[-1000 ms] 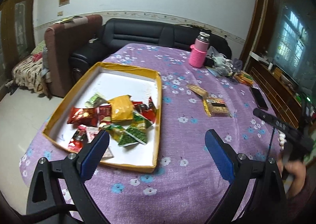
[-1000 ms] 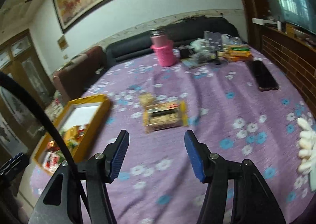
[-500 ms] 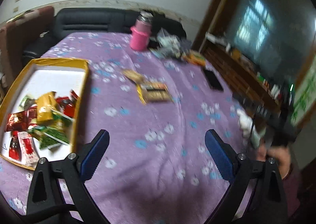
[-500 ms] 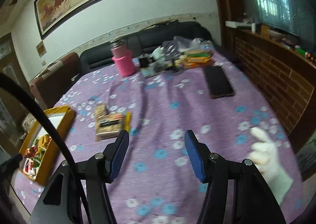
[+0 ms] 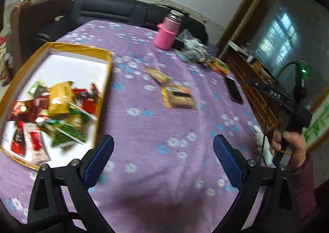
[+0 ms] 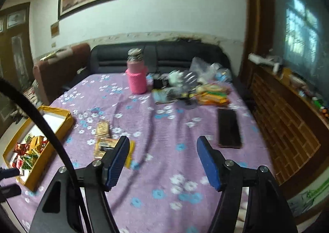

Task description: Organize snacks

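Note:
A yellow-rimmed white tray (image 5: 109, 68) (image 6: 67, 119) at the table's left holds several red, green and yellow snack packets (image 5: 59, 99). Two loose yellow-brown snack packs lie mid-table: a larger one (image 5: 178, 99) (image 6: 102, 146) and a smaller one (image 5: 157, 74) (image 6: 102, 128) just behind it. My left gripper (image 5: 162, 158) is open above the purple cloth, nothing between its fingers. My right gripper (image 6: 162, 163) hovers open with its jaws opening wider, empty, with the larger pack just beyond its left finger. In the left wrist view a hand (image 5: 292, 146) holds the right gripper's black body at far right.
A pink bottle (image 5: 167, 33) (image 6: 136, 76), a clutter of bags and packets (image 6: 193, 87) and a black phone (image 6: 229, 130) (image 5: 233, 91) lie on the far and right side of the flowered purple table. A black sofa stands behind, a wooden cabinet at right.
Both views have swung and are motion-blurred. The left view turned back toward the tray. The right gripper rose, rolled and its jaws spread wider; the loose packs now sit near its left finger.

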The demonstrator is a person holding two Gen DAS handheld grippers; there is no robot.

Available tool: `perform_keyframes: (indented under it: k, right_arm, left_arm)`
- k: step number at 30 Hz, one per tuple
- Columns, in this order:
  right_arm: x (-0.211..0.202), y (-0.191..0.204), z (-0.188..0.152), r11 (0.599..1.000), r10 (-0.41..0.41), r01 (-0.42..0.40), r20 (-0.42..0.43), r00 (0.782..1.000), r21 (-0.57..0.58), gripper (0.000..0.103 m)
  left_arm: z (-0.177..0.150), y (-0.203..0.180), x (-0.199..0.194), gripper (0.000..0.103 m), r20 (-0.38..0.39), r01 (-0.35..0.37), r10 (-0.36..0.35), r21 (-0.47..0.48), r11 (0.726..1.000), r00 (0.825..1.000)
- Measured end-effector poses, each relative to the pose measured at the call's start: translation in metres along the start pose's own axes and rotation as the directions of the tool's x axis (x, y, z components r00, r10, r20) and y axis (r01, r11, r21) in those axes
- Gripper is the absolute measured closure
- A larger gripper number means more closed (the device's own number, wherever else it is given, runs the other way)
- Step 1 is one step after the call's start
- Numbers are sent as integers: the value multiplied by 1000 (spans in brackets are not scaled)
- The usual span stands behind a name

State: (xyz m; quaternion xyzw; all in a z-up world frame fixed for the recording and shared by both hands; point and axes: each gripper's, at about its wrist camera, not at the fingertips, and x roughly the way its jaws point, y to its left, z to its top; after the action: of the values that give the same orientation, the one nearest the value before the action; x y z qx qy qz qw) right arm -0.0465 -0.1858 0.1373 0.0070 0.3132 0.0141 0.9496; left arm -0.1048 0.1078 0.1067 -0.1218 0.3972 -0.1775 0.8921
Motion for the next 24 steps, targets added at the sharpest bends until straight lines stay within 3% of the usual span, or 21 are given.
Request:
perform_keyframes:
  k: [4, 9, 14, 18, 19, 21, 22, 24]
  right_arm:
    - [69, 12, 19, 990, 124, -116, -121, 985, 76, 56]
    - [160, 43, 29, 958, 253, -207, -247, 936, 197, 56]
    - [221, 90, 34, 966, 244, -196, -350, 904, 168, 56]
    - [234, 118, 22, 976, 217, -198, -409, 886, 87, 57]
    - [232, 121, 18, 976, 218, -206, -425, 879, 76, 68]
    - [219, 124, 12, 969, 247, -234, -426, 870, 83, 72]
    - [209, 127, 9, 960, 276, -264, -429, 860, 89, 73]
    - [183, 133, -6, 929, 365, -351, -459, 810, 118, 73]
  left_arm:
    - [8, 23, -10, 6, 33, -49, 49, -8, 999, 998]
    - [7, 60, -19, 6, 42, -100, 101, -37, 994, 994]
    - [5, 89, -19, 6, 44, -113, 118, -94, 989, 992]
    - [4, 96, -18, 6, 40, -113, 118, -109, 988, 992]
    - [4, 97, -17, 6, 40, -111, 116, -112, 987, 992]
    - [3, 97, -16, 6, 38, -107, 112, -115, 988, 993]
    - [3, 96, -16, 6, 36, -103, 108, -113, 988, 993]
    - [3, 92, -14, 6, 33, -98, 102, -107, 989, 994]
